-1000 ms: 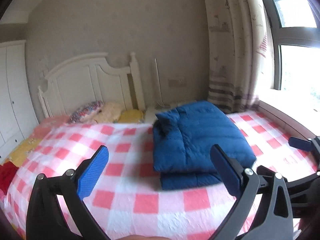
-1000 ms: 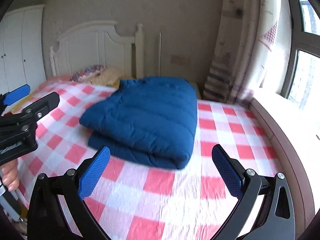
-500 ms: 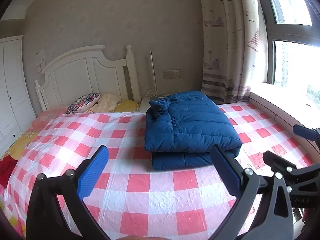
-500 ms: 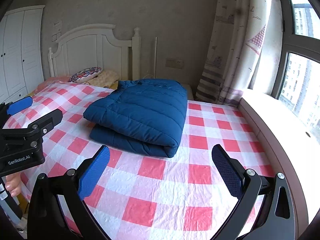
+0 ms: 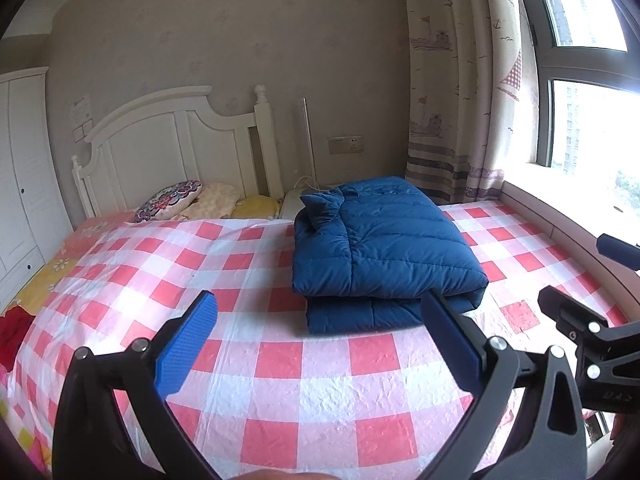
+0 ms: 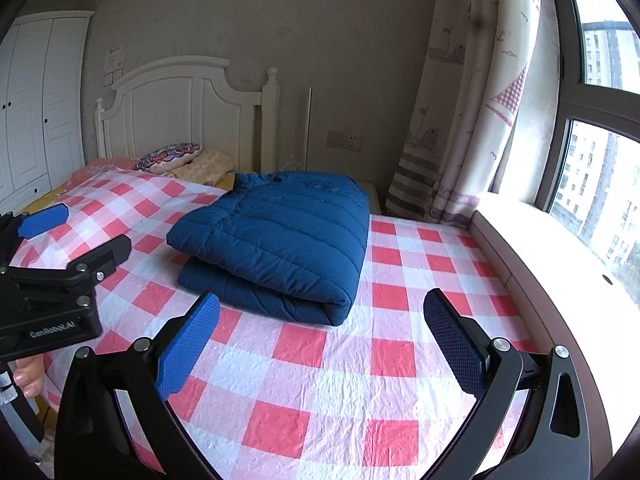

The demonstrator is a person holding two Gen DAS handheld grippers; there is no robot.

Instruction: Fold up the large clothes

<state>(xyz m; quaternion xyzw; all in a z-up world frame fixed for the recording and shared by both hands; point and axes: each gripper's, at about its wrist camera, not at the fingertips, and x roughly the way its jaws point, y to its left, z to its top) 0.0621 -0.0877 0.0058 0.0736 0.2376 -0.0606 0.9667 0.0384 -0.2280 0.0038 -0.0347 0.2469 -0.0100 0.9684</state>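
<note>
A blue quilted down jacket (image 5: 380,248) (image 6: 280,240) lies folded into a thick rectangle on the red-and-white checked bed sheet (image 5: 280,392) (image 6: 320,392). My left gripper (image 5: 320,344) is open and empty, held above the near part of the bed, well short of the jacket. My right gripper (image 6: 322,340) is also open and empty, on the window side of the bed, apart from the jacket. Each gripper shows at the edge of the other's view: the right gripper (image 5: 580,320) and the left gripper (image 6: 72,248).
A white headboard (image 5: 172,152) with pillows (image 5: 168,200) stands at the far end. A white wardrobe (image 6: 36,112) is on the left, a curtain (image 6: 472,120) and window sill (image 6: 560,248) on the right. A red cloth (image 5: 12,332) lies at the bed's left edge.
Both grippers have drawn back and risen from the bed, so the folded jacket looks smaller and farther. The jacket has not moved. Both stay open.
</note>
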